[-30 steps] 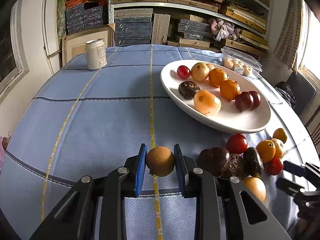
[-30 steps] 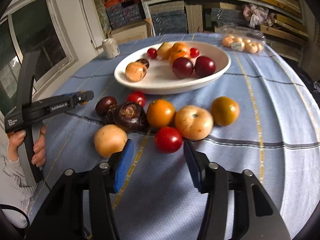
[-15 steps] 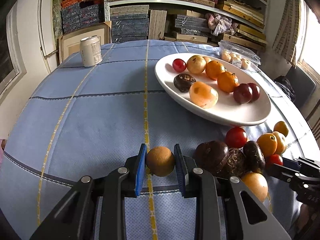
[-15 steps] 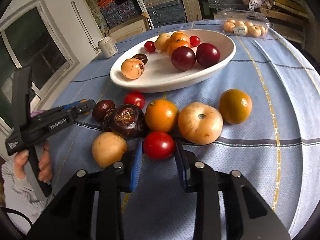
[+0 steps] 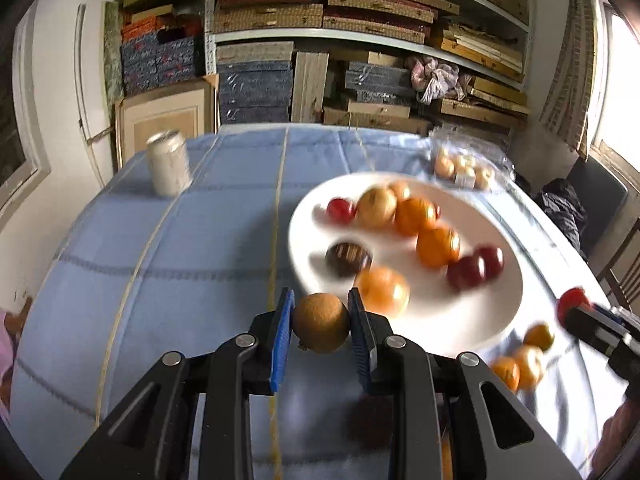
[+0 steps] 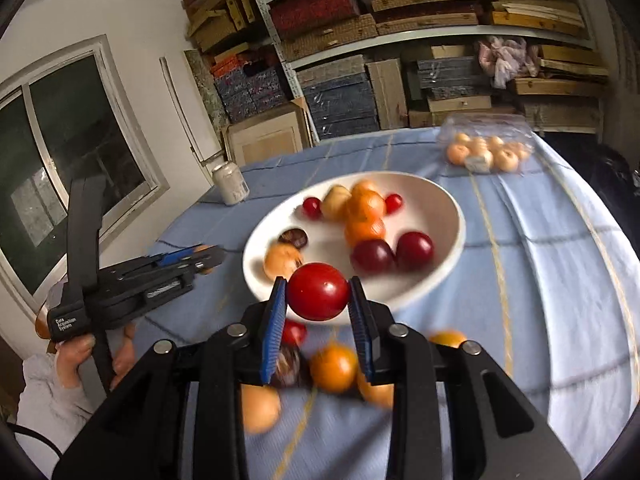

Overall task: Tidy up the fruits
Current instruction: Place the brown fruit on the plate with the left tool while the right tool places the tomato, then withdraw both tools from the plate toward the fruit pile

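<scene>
My left gripper (image 5: 321,334) is shut on a brownish orange fruit (image 5: 320,323) and holds it above the cloth near the front left rim of the white oval plate (image 5: 480,320). My right gripper (image 6: 318,312) is shut on a red tomato (image 6: 319,291) and holds it above the near rim of the plate (image 6: 448,216). The plate holds several oranges, dark red plums, a dark brown fruit and small red ones. Loose fruits (image 6: 334,366) lie on the cloth below my right gripper. The left gripper also shows in the right wrist view (image 6: 200,258).
A white can (image 5: 168,168) stands at the far left of the blue tablecloth (image 5: 180,272). A clear plastic pack of small pale fruits (image 6: 486,148) lies behind the plate. Shelves of stacked boxes fill the wall behind. A window (image 6: 68,172) is at the left.
Both grippers have risen off the table with their fruits and moved toward the plate. The right gripper, open one second ago, closed on the red tomato and lifted it.
</scene>
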`<action>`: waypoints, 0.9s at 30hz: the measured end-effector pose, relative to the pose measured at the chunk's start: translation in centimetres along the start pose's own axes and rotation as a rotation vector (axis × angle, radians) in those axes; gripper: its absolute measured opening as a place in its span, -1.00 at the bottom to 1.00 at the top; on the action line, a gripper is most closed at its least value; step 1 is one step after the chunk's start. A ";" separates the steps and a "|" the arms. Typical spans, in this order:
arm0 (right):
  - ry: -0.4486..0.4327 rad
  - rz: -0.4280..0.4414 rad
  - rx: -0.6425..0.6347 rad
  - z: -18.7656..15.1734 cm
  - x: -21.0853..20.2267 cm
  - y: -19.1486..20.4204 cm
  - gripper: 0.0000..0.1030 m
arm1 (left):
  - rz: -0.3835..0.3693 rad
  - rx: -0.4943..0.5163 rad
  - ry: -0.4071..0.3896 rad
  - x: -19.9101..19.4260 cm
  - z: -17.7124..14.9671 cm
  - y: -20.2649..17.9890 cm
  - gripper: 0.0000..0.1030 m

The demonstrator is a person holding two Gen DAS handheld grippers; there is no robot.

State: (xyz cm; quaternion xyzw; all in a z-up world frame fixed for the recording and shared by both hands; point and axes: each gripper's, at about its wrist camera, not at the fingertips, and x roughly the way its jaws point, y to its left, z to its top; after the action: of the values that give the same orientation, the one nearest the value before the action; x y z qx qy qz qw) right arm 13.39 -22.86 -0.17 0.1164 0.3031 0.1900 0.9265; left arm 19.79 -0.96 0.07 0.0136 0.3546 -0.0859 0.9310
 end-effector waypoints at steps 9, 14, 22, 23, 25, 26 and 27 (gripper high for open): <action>0.053 -0.047 -0.090 0.8 5.7 1.3 -0.41 | -0.012 0.043 0.066 6.7 4.7 -2.8 -0.47; 0.081 -0.046 -0.073 0.4 7.2 0.2 -0.39 | -0.038 0.049 0.107 9.2 4.9 -4.1 -0.46; -0.025 -0.032 -0.073 1.0 4.4 0.0 0.23 | -0.003 0.000 0.078 6.8 4.6 -2.3 0.20; -0.038 -0.031 -0.070 1.0 3.8 0.0 0.24 | -0.005 -0.013 0.075 6.0 4.6 -1.7 0.21; -0.066 -0.033 -0.056 1.0 2.8 -0.4 0.36 | -0.005 -0.035 0.065 4.3 4.3 -0.7 0.31; -0.090 -0.042 -0.042 1.0 2.1 -0.8 0.47 | 0.002 -0.055 0.053 3.1 3.8 0.1 0.41; -0.111 -0.046 -0.027 1.0 1.4 -1.1 0.52 | 0.008 -0.076 0.042 1.9 3.2 0.8 0.45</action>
State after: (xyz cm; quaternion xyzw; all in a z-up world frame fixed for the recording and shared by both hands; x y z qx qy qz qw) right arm 15.36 -23.32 -0.48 0.1073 0.2514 0.1660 0.9475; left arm 23.42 -0.77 1.17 -0.0185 0.3772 -0.0685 0.9234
